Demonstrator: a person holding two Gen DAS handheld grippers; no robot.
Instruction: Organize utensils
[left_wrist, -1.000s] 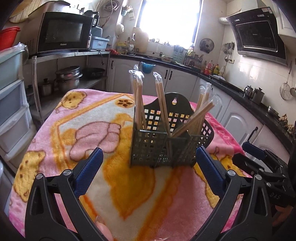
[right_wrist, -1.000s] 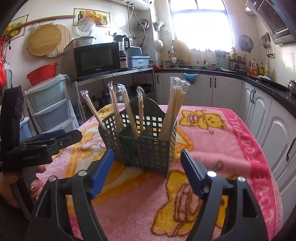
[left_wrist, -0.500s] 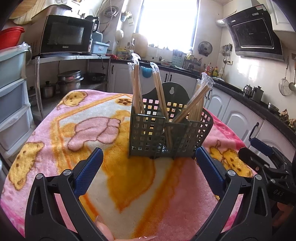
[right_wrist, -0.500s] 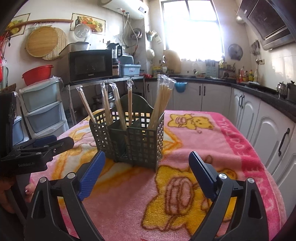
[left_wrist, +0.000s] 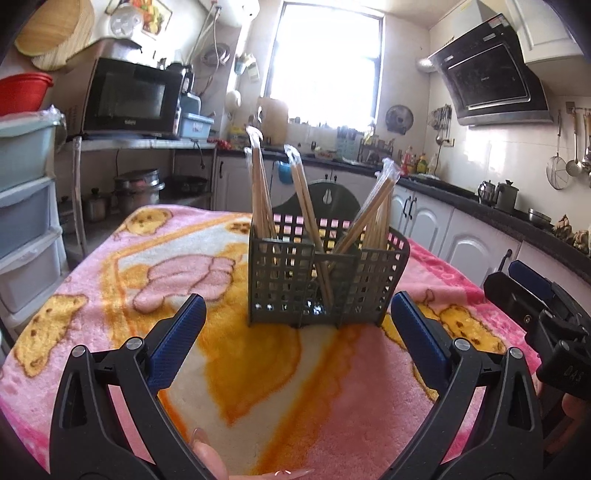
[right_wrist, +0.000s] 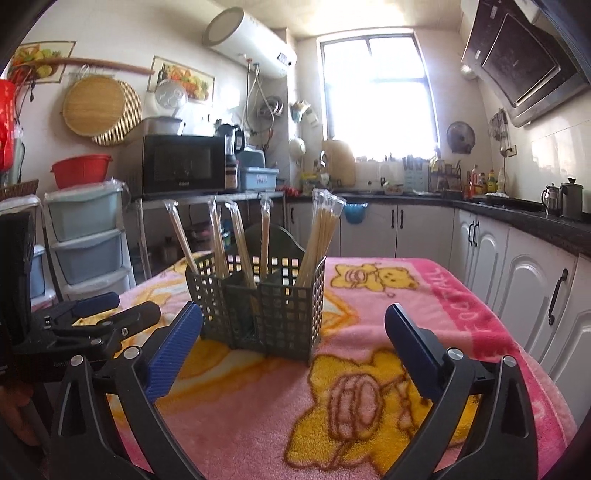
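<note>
Left gripper (left_wrist: 295, 334): fingers (left_wrist: 177, 339) spread wide, nothing between them, held low over the surface (left_wrist: 258, 387) and aimed at the front wall of the utensil caddy (left_wrist: 327, 280). Right gripper (right_wrist: 293, 345): fingers (right_wrist: 415, 354) likewise spread and empty, facing one corner of the same caddy from the other side; it also appears at the right edge of the left wrist view. Neither gripper touches the caddy or its contents.

The caddy, a dark perforated basket with several compartments, stands upright near the middle of the pink cartoon-print blanket (right_wrist: 388, 406) that covers the surface. Wrapped chopsticks (left_wrist: 260, 195) stand in it: one tight bundle in a corner compartment, the others leaning singly or in small groups in the remaining compartments. No loose utensil is visible on the blanket in either view.

Judged from this layout, the sorting appears complete or nearly so, and the step in hand is probably a clear withdrawal or a final check. To do it well, keep both pairs of fingers apart and move them back along their own axes, away from the leaning wrapper tips, since a brush against these could tip the light caddy on the soft blanket.
</note>
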